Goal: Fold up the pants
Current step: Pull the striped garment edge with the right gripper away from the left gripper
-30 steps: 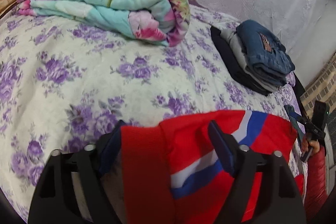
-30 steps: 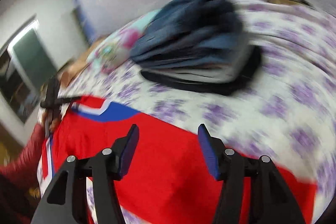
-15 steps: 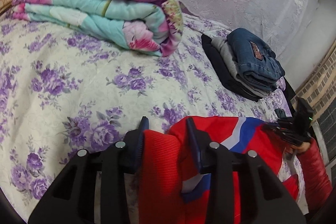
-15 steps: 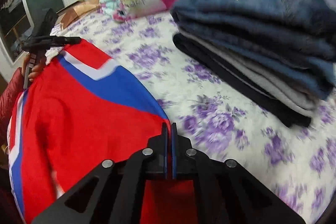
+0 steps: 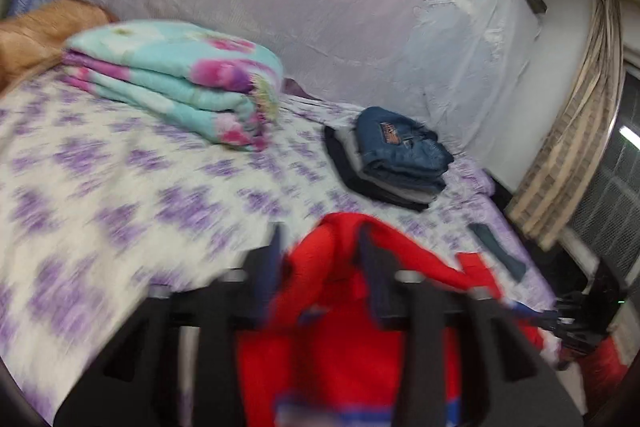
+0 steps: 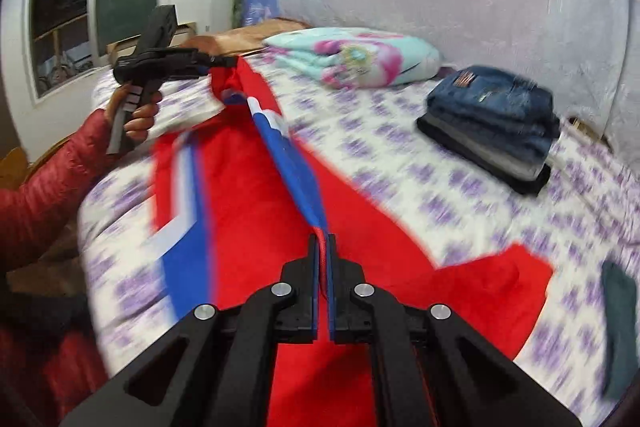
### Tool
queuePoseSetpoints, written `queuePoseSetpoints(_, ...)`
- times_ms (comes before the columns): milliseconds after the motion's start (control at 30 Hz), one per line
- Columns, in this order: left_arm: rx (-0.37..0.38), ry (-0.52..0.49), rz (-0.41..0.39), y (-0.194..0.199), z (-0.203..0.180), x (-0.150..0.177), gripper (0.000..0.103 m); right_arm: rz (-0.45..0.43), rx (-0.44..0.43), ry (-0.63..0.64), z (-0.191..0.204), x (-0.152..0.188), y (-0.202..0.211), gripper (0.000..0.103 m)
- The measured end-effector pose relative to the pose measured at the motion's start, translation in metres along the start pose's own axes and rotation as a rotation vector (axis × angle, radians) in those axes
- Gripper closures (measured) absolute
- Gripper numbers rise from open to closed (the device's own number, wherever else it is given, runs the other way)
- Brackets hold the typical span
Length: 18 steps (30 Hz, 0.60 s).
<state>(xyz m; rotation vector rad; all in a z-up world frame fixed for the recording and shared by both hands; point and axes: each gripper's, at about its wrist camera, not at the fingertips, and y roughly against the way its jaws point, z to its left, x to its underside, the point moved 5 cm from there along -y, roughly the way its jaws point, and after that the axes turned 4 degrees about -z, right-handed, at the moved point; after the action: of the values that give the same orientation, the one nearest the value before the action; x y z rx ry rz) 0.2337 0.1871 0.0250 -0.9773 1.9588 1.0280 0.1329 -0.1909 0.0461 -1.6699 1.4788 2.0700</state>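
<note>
Red pants (image 6: 260,227) with blue and white stripes lie across the flowered bed (image 6: 440,195). My right gripper (image 6: 323,247) is shut on a thin folded edge of them by the blue stripe. That edge runs raised and taut to my left gripper (image 6: 218,61), held by a hand in a red sleeve (image 6: 52,179). In the left wrist view a bunch of the red pants (image 5: 340,347) sits pinched between the left gripper's (image 5: 322,251) narrow jaws, which are beginning to open. The view is blurred. My right gripper (image 5: 572,311) shows dimly at the bed's right edge.
A folded turquoise and pink quilt (image 5: 180,87) lies at the back of the bed. A stack of folded jeans and dark pants (image 6: 492,119) sits to the right. A small dark cloth (image 6: 618,307) lies near the right edge. A curtain (image 5: 572,147) and a window stand beyond.
The right gripper went from open above the pants to shut on their edge. The left jaws narrowed on the cloth. Both hands rose and moved apart, pulling the striped edge taut.
</note>
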Motion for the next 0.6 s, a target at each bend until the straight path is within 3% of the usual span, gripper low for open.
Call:
queuePoseSetpoints(67,-0.052,0.039,0.018,0.022,0.01,0.024,0.015,0.04,-0.027,-0.002,0.019,0.028,0.003,0.1)
queuePoseSetpoints(133,0.007,0.157,0.08,0.039,0.02,0.045,0.016,0.074,-0.032,0.004,0.031,0.052,0.001,0.1)
queuePoseSetpoints(233,0.078,0.297,0.077,0.065,0.025,0.059,0.016,0.082,-0.041,-0.045,0.033,0.077,0.0,0.099)
queuePoseSetpoints(333,0.039,0.289,0.125,0.071,0.012,0.069,0.016,0.051,-0.056,-0.097,0.029,0.079,0.004,0.099)
queuePoseSetpoints(467,-0.066,0.229,0.175,0.057,-0.007,0.078,0.018,0.042,-0.04,-0.081,0.031,0.086,-0.001,0.099)
queuePoseSetpoints(600,-0.162,0.203,0.179,0.046,-0.01,0.069,0.037,0.023,-0.038,-0.099,0.03,0.086,0.002,0.099)
